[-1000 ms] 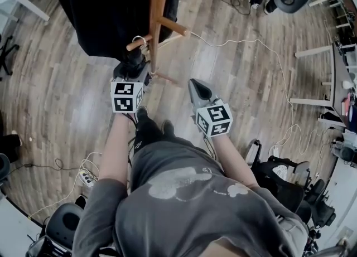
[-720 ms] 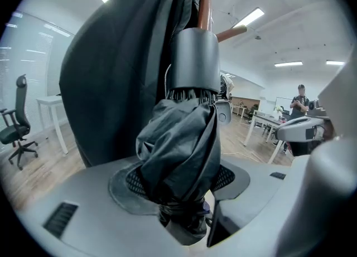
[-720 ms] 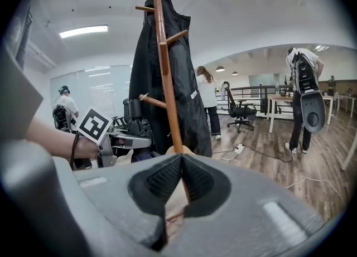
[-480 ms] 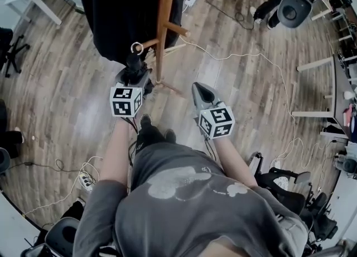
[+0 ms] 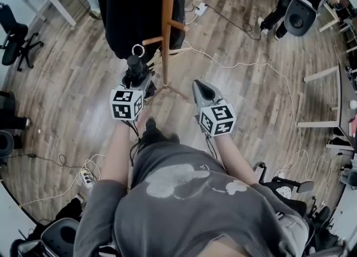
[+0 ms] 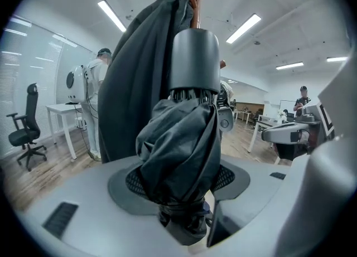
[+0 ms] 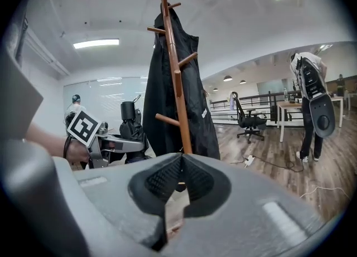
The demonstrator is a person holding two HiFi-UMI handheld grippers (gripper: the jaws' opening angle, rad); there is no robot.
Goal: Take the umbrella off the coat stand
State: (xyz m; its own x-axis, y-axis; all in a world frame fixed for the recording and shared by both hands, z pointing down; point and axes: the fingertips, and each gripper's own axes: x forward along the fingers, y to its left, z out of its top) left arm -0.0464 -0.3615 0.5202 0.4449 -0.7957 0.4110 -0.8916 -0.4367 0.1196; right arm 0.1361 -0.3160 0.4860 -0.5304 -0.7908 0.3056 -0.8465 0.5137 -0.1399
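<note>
Left gripper (image 5: 135, 81) clamped on the folded umbrella (image 5: 134, 64); right gripper (image 5: 199, 87) closed, empty. Risk: the umbrella's loop (image 5: 138, 51) could snag the stand's peg (image 5: 154, 41).

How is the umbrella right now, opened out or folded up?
Folded up. The umbrella has its dark cloth bunched in a tight bundle under the grey handle, clamped in the left gripper.

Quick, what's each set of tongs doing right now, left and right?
Left tongs: shut on the umbrella.
Right tongs: shut, empty.
</note>
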